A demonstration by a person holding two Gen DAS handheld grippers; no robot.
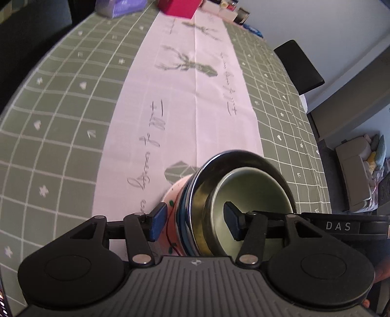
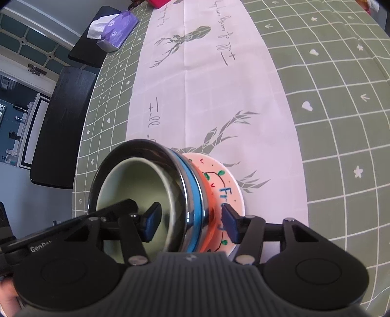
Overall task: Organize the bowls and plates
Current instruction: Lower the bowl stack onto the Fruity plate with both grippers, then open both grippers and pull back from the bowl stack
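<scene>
Left wrist view: a stack of nested bowls sits on a pale table runner printed with grey stags and script, laid along a green checked tablecloth. The stack fills the 6 o'clock part of the frame. A pale green bowl sits inside a steel bowl with a blue band, and both rest in a white bowl with painted decoration. The left gripper straddles the near rim of the stack: one blue pad is outside the decorated bowl at 7 o'clock, the other is inside the green bowl at 5 o'clock. The jaws stand about half open, and the pads look slightly clear of the walls, so nothing is gripped. A red box and a purple tissue pack lie at 12 o'clock, at the far end of the table. A dark chair stands at 2 o'clock.

Right wrist view: the same stack appears from the opposite side, at 6 o'clock. The right gripper also straddles the rim, with one pad inside the green bowl and the other outside the decorated bowl, against blue painted lettering. Its jaws are about half open, and whether the outer pad touches the bowl I cannot tell. The steel bowl and its blue band show between the pads. The tissue pack lies at 11 o'clock.
</scene>
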